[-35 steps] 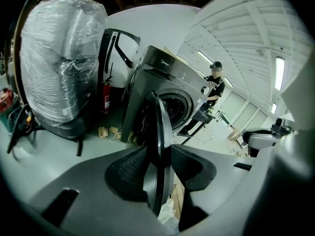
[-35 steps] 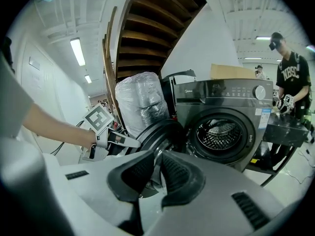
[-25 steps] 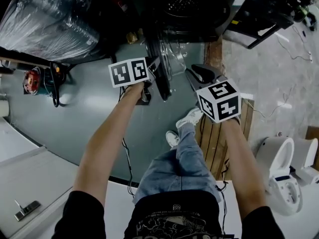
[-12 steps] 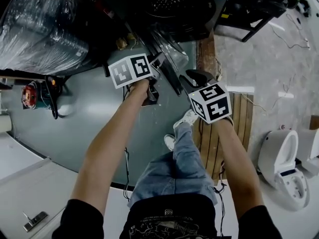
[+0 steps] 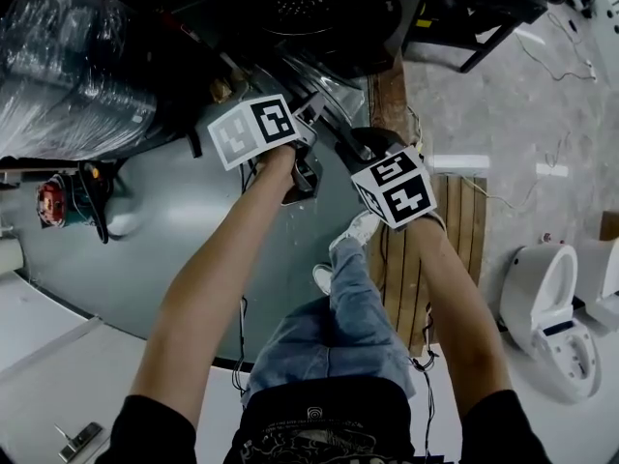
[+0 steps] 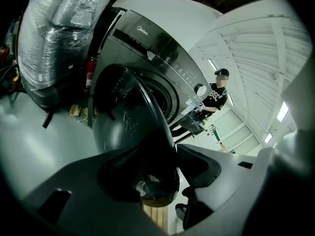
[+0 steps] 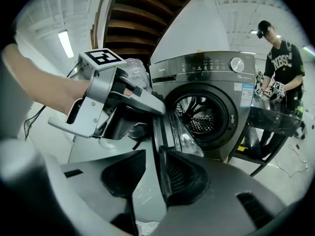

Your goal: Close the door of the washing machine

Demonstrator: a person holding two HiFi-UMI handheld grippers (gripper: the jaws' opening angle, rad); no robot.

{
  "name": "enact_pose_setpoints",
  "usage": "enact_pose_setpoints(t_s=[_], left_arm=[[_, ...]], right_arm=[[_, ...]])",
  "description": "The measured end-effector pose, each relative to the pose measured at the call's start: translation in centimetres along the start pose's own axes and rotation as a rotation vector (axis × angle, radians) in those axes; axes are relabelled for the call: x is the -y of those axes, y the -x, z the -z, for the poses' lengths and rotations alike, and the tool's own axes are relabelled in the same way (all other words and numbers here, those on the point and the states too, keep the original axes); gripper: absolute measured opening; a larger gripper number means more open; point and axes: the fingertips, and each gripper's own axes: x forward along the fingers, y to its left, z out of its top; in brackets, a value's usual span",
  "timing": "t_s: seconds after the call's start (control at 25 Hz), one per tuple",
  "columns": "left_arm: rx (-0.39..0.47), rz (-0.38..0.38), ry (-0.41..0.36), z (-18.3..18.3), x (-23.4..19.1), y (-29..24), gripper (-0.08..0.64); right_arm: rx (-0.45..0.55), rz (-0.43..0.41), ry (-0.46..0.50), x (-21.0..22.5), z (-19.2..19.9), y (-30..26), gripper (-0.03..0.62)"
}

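Observation:
The dark front-loading washing machine (image 5: 319, 17) (image 7: 211, 92) has its round door (image 5: 327, 90) (image 6: 118, 117) swung out, and the steel drum shows. My left gripper (image 5: 311, 122) (image 6: 170, 168) stands astride the door's rim; its jaws have just been opening, the rim is between them, and I see no pad pressing on it. My right gripper (image 5: 356, 145) (image 7: 151, 176) is just before the door's near edge (image 7: 163, 127). Its jaws have just been opening too, with only grey floor in the gap. The left gripper (image 7: 110, 100) also shows in the right gripper view, against the door's outer face.
A plastic-wrapped bulk (image 5: 68, 66) stands left of the machine with a red fire extinguisher (image 6: 89, 73) beside it. A black frame table (image 5: 474, 17) and a person (image 7: 283, 68) are at the right. Wooden slats (image 5: 455, 230), a toilet (image 5: 546, 307) and my shoe (image 5: 363, 228) lie nearby.
Both grippers have moved toward the machine, the left one also rightward. Their jaws stand wider. The door between them slants more across the picture.

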Motion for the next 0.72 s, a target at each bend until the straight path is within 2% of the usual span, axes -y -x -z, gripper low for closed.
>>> enact_pose_setpoints(t_s=[0.4,0.56,0.72], left_arm=[[0.031,-0.003,0.100,-1.8,2.8,-4.2,0.265],[0.046,-0.012,0.136,-2.5,3.5,-5.7,0.272],[0.064,-0.011,0.172,-3.4,4.4,-7.2,0.276]], right_arm=[[-0.052,0.050,0.043,6.7,-0.7,-1.8,0.130],[-0.054,0.085,0.053,9.3,-1.3,-2.1,0.084],[-0.062,0.087,0.102,11.8,-2.1,-2.4,0.083]])
